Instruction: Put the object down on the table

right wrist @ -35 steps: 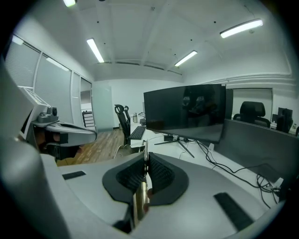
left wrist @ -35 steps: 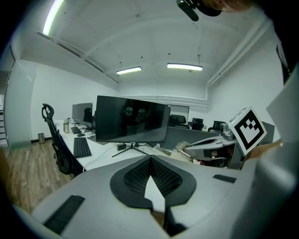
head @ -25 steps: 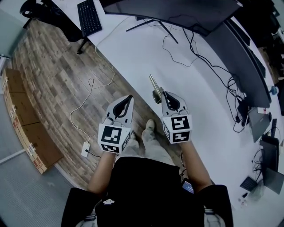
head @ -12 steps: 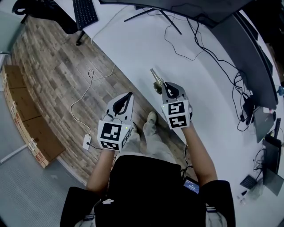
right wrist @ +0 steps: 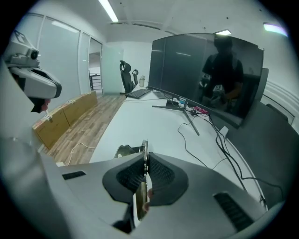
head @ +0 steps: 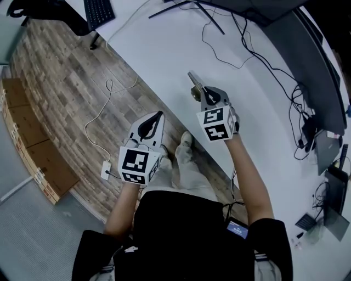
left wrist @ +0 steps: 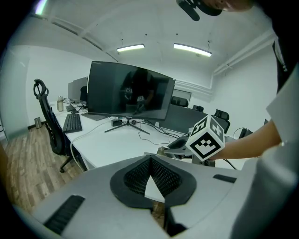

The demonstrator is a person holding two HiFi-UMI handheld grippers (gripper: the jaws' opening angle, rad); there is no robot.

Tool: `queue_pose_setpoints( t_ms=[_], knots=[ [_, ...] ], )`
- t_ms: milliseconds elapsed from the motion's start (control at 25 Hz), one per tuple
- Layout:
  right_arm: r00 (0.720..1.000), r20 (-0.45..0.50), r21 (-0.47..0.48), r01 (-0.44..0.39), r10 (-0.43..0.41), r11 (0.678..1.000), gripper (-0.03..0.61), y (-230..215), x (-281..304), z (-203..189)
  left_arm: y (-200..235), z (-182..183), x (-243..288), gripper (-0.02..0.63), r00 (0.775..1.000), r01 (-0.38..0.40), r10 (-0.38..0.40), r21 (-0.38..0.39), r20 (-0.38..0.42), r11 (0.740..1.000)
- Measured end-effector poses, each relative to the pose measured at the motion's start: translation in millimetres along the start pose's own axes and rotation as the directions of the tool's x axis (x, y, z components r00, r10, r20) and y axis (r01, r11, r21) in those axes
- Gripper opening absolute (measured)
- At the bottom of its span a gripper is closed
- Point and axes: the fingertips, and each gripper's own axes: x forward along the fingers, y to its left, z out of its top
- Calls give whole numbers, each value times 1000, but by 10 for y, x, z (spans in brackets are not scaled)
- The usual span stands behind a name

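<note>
Object [right wrist: 144, 154]: where does it sit? (Student)

Tutor: Clamped edge-on in the right tongs [head: 206, 94], whose jaws press against its two flat faces. It is a thin metal piece. Its far end sticks out past the jaw tips, over the white worktop [head: 164, 49], a little in from the near edge. Whether it touches the surface cannot be told; I judge it not yet set down.

Student: And the left tongs [head: 159, 116]?

Tutor: Nearer the body, over the wooden floor [head: 66, 82], just beside the worktop's near edge. Its jaw tips are together, with nothing between them.

Student: How is the step done well?

Tutor: Lower the right tongs until the projecting end rests on bare worktop. Lay the piece flat rather than on its edge, then part the jaws and draw back along its length. Stay short of the cables [head: 230, 49] farther in, so the piece cannot catch on one. The left tongs has no part to play.

Student: Counts, near to far?

Tutor: Two tongs, one object, one worktop. Beyond them are black cables too tangled to count, two dark monitors [head: 307, 66] and one keyboard [head: 100, 10].
</note>
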Motion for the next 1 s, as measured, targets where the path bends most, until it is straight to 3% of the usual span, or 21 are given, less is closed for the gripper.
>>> queue_pose_setpoints(
  t_ms=[400, 1000],
  knots=[
    [999, -38, -41, 15, -17, 999, 26, -25, 207, -126, 64, -130, 51, 14, 1000, -14, 13, -29, -14, 999],
    [999, -18, -136, 29, -32, 990, 26, 82, 263, -120, 45, -248, 80, 14, 1000, -16, 15, -59, -21, 998]
  ],
)
